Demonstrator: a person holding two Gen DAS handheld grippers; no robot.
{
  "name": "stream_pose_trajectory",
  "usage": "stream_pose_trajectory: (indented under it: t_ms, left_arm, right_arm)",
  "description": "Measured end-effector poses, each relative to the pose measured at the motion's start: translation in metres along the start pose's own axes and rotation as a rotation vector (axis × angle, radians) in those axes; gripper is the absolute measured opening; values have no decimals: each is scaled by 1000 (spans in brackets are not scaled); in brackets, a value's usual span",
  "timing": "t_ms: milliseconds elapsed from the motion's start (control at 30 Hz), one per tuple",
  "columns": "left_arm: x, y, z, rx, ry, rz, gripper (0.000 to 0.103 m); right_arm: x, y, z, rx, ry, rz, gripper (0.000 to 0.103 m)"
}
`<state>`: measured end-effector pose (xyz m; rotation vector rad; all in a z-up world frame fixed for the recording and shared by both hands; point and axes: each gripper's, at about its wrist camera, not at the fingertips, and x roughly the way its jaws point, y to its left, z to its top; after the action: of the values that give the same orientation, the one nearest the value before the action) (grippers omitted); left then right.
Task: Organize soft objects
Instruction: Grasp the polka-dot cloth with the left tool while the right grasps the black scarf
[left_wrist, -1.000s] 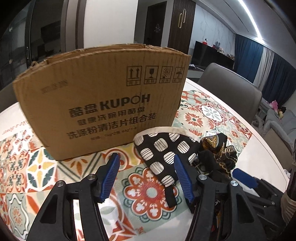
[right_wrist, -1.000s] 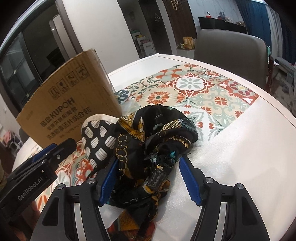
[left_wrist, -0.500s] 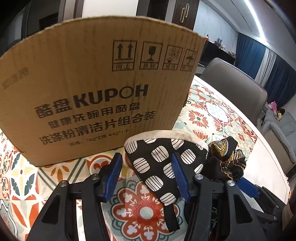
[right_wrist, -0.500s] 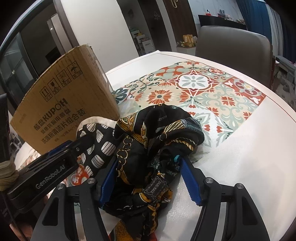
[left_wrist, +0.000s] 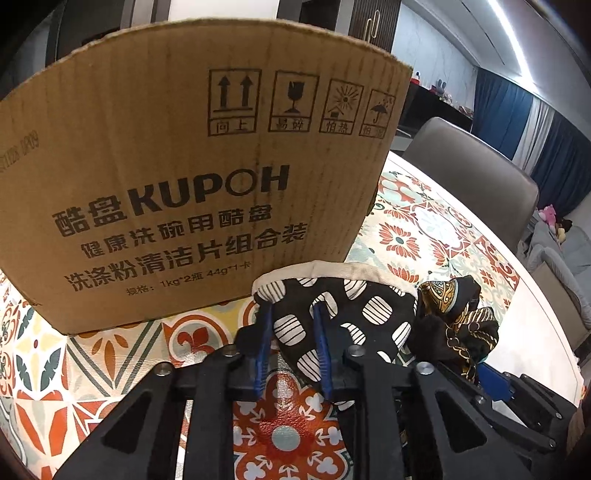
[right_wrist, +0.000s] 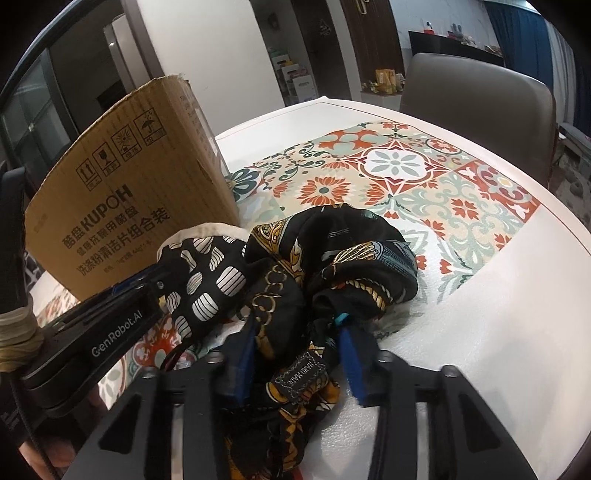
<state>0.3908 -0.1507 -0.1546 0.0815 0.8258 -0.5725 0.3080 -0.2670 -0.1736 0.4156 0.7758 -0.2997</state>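
On the patterned table mat, right against the foot of the cardboard box, lies the black oven mitt with its white striped spots and cream cuff, and my left gripper has just been closing on it: my two blue pads now stand narrow, with a fold of the mitt's near edge pinched between them. From my right-hand camera I see that same left gripper reaching in from the side, its tips buried in the mitt. Just beside the mitt and touching it is the black scarf with gold chain print, bunched into a loose heap that lies partly on the mat and partly on the white table. My right gripper has also just been closing, and its blue pads now press into the near side of that heap, with crumpled cloth and a small sewn label caught between them. Both soft things rest on the table surface, outside the box, which stands upright behind them. Beyond the far table edge stands a grey chair.
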Motion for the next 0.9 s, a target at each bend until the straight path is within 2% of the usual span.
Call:
stream_pose_trajectory:
  t_ms: [133, 900]
  left_arm:
    - [-7, 0, -1, 0, -24, 9, 13]
    - [-86, 10, -1, -29, -159, 79, 8]
  right_arm:
    - [-1, -1, 1, -7, 5, 12, 25]
    - [-39, 6, 13, -51, -83, 37, 24]
